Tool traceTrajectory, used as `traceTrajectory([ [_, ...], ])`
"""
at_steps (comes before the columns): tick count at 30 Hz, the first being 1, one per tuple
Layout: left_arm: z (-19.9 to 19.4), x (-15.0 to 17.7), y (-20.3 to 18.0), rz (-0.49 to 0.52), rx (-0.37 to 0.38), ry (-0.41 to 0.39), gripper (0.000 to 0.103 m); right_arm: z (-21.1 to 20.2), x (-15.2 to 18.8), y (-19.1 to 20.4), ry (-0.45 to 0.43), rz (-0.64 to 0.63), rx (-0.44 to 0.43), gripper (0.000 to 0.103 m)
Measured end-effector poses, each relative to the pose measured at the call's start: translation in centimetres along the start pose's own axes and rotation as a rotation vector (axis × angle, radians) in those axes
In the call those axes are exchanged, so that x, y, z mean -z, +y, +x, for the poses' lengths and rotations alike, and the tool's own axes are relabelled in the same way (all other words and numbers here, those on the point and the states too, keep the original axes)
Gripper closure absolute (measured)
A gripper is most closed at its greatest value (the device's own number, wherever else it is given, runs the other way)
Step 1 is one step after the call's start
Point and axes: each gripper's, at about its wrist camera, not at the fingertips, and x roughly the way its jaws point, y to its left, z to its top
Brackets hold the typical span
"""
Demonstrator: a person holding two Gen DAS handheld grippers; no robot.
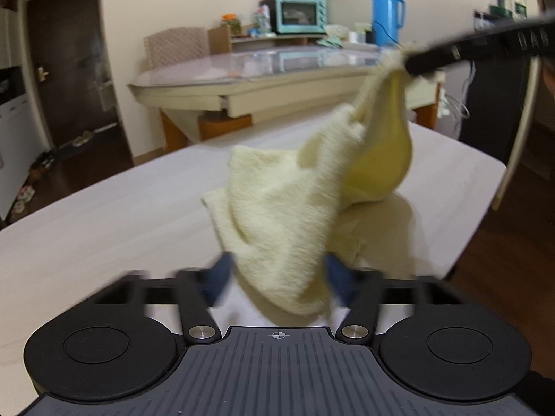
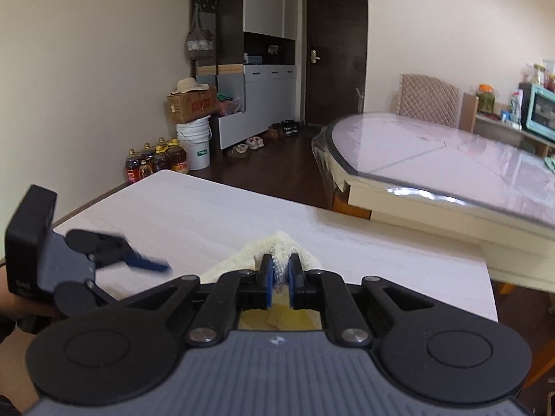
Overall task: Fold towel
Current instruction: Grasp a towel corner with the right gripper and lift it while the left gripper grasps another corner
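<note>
A pale yellow towel [image 1: 291, 215] hangs crumpled above the white table [image 1: 104, 222]. My right gripper [image 1: 412, 64] comes in from the upper right of the left wrist view, shut on one towel corner and holding it up. In the right wrist view that gripper [image 2: 280, 270] pinches the fluffy towel [image 2: 277, 242] between its blue pads. My left gripper [image 1: 277, 277] is open, blurred, its blue fingers on either side of the towel's hanging lower end. It also shows in the right wrist view [image 2: 145, 263], at the left, open.
A round glass-topped dining table [image 1: 263, 69] stands beyond the white table [image 2: 215, 215]. A teal oven [image 1: 300, 14] and blue thermos [image 1: 386, 14] sit behind it. Oil bottles [image 2: 156, 159], a white bucket [image 2: 196, 145] and shoes are on the dark floor.
</note>
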Motion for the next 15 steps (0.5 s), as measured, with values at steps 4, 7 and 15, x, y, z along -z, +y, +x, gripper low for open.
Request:
traceTrajectory([
  [4,0.8,0.1,-0.8,0.021,0.029,0.026,0.067,-0.3,-0.7,-0.3,-0.019,-0.015,0.006,0.094],
  [7,1.0,-0.6,-0.1,0.043,0.036,0.034,0.097,-0.2,-0.9,-0.9,-0.011,-0.023,0.017,0.094],
  [15,-1.0,-7.0,5.4,0.144,-0.102,-0.012,0.097,1.4,-3.1,-3.3,-0.038,-0.031,0.040,0.094],
])
